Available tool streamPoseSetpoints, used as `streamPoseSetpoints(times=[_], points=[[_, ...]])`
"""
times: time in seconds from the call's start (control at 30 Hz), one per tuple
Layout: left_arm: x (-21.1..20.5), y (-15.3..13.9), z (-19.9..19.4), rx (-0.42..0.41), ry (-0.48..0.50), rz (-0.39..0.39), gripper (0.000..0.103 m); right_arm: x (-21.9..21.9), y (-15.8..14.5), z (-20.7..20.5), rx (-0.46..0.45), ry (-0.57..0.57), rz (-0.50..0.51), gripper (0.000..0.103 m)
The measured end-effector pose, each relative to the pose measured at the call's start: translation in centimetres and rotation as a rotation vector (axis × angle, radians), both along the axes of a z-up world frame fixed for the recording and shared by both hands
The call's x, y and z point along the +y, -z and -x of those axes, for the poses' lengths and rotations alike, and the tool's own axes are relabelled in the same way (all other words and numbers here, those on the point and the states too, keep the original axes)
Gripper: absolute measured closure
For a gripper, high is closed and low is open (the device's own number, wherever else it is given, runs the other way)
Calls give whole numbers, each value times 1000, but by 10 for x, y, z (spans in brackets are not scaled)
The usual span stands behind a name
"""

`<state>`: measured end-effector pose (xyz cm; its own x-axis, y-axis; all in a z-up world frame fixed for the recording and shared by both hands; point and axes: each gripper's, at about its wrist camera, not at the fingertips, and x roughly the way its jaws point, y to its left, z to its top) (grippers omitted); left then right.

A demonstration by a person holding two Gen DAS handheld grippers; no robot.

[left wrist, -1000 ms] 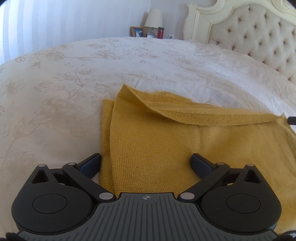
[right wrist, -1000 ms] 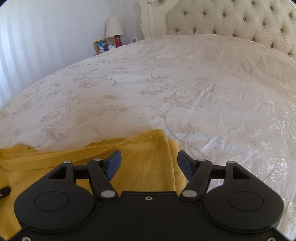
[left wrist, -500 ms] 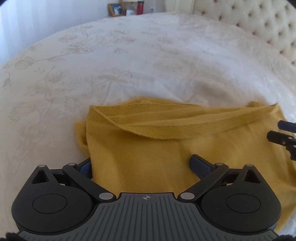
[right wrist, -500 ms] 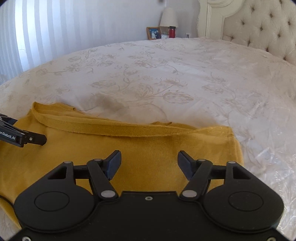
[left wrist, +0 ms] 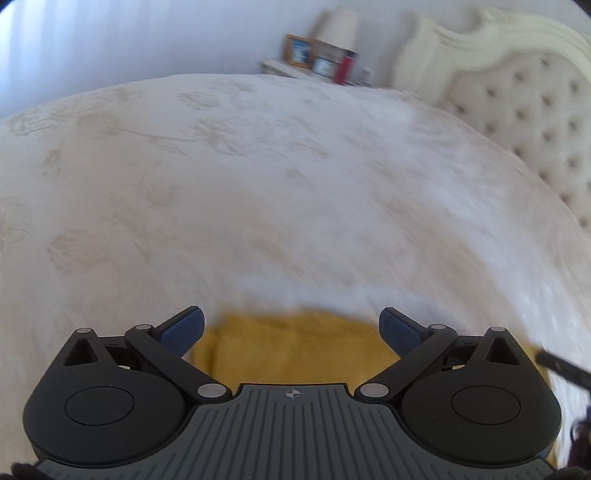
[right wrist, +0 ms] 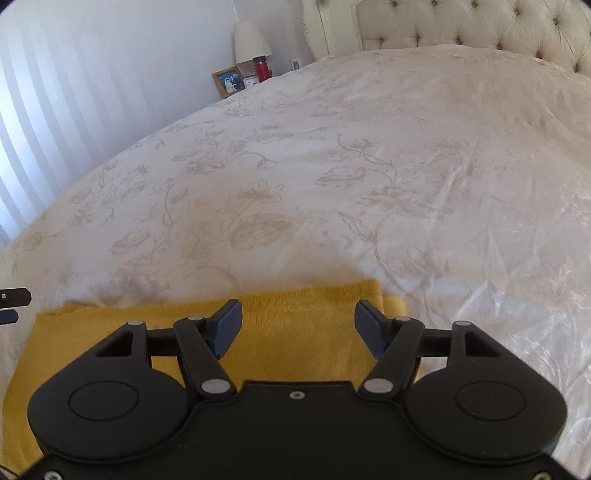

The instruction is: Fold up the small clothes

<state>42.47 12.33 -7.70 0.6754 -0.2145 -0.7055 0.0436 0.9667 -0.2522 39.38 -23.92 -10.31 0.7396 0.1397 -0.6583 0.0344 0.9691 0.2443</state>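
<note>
A folded mustard-yellow knit garment (right wrist: 303,332) lies flat on the white floral bedspread (right wrist: 332,166). In the right wrist view it fills the lower left, its far edge just beyond the fingertips. My right gripper (right wrist: 297,325) is open and empty above it. In the left wrist view, which is motion-blurred, the garment (left wrist: 295,347) shows only between the fingers. My left gripper (left wrist: 291,328) is open and empty over it. A tip of the left gripper (right wrist: 14,302) shows at the right wrist view's left edge.
A tufted cream headboard (right wrist: 480,22) stands at the far right. A nightstand with a lamp (right wrist: 251,40), a picture frame (right wrist: 227,81) and a red bottle (right wrist: 261,68) stands beyond the bed's far corner. White curtains (right wrist: 55,92) hang on the left.
Both grippers have pulled back and tilted up, so less of the garment shows. The garment's loose top flap, raised earlier, now lies flat. Both grippers stay open.
</note>
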Motion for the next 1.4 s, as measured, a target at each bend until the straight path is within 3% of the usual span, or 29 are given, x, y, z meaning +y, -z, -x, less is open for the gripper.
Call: streamPoseSetpoints(times=[0.17, 0.3, 0.37, 0.53, 0.6, 0.77, 0.93, 1.0, 1.17, 1.23, 1.4], points=[[-35, 29, 63, 41, 181, -87, 0, -3, 19, 64, 56, -40, 110, 32], [-51, 51, 113, 8, 284, -264, 0, -14, 32, 110, 90, -20, 134, 32], [-53, 56, 129, 8, 309, -312, 0, -22, 34, 129, 83, 0, 135, 32], [-40, 59, 150, 47, 269, -306, 0, -31, 37, 158, 69, 43, 131, 32], [-28, 60, 153, 75, 228, -241, 0, -30, 38, 164, 63, 54, 136, 30], [-22, 58, 165, 99, 177, -234, 0, -30, 45, 174, 43, 69, 127, 25], [-25, 58, 181, 106, 142, -260, 0, -30, 54, 188, -11, 61, 102, 3], [-26, 56, 186, 107, 130, -249, 0, -28, 57, 192, -22, 67, 107, 2], [-20, 28, 201, 34, 72, -55, 0, -32, 56, 197, -28, 67, 78, 1], [-24, 13, 200, -3, 59, -12, 0, -37, 54, 198, -28, 55, 35, 1], [-55, -9, 173, -54, 109, -58, 0, -64, 49, 200, -21, 28, -147, 1]])
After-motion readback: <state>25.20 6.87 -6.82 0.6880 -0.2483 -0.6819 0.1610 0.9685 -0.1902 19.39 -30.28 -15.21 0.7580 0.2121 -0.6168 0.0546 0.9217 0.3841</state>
